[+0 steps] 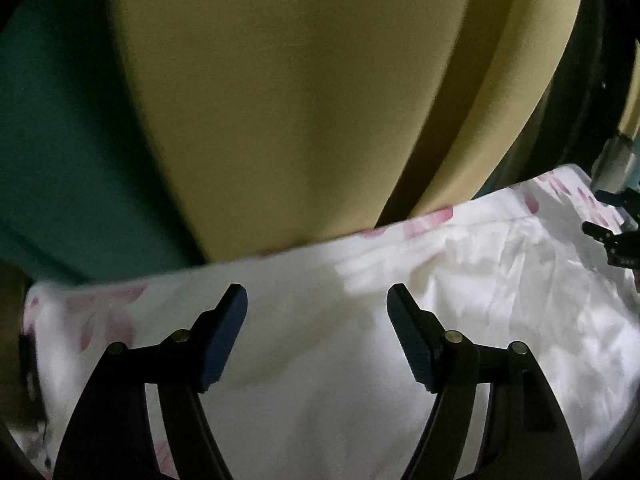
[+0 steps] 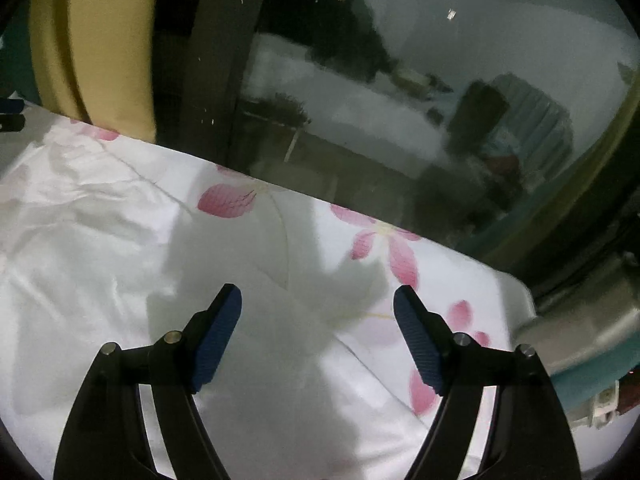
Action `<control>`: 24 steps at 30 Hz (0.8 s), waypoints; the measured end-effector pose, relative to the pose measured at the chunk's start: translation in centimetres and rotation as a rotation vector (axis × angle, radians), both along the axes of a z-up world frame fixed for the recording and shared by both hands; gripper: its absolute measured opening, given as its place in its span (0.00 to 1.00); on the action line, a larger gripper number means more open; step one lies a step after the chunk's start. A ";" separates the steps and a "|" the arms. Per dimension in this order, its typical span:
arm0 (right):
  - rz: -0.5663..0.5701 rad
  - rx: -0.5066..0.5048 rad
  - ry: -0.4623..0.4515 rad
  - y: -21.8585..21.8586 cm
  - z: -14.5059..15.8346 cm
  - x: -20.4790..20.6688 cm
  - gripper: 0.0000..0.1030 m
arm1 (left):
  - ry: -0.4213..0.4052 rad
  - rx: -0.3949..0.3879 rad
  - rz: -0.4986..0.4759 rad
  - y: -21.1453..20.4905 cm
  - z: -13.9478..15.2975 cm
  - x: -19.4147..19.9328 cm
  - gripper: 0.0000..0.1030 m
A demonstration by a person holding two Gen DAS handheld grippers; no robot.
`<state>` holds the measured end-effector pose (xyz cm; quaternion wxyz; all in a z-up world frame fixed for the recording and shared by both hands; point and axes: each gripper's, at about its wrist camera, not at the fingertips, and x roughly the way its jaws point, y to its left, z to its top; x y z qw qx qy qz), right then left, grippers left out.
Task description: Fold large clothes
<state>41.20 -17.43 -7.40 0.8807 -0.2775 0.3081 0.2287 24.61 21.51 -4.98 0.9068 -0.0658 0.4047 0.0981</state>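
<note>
Lying under both wide-apart grippers, left gripper and right gripper: floral sheet.

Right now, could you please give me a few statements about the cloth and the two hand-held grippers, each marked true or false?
1. The left hand-held gripper has its jaws apart with nothing between them. True.
2. The right hand-held gripper is clamped on a cloth edge. False: its jaws stand open above the cloth.
3. The white cloth carries pink flowers. True.
4. The cloth is plain blue. False: it is white with pink petals.
5. A yellow panel rises behind the cloth. True.
</note>
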 end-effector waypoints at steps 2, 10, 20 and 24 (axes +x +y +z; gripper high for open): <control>-0.012 0.018 -0.010 -1.4 0.8 -1.5 0.76 | -0.013 -0.033 0.053 1.2 0.6 -2.6 0.73; -0.143 0.132 0.085 -9.0 0.0 -5.1 0.76 | -0.006 -0.168 0.110 2.0 -0.3 -11.4 0.73; -0.320 0.398 0.230 -18.1 -2.1 -13.0 0.76 | 0.032 -0.181 0.059 -2.5 -2.7 -15.6 0.73; -0.293 0.444 0.303 -18.5 -3.8 -14.3 0.60 | 0.038 -0.114 0.057 -4.3 -3.3 -15.9 0.73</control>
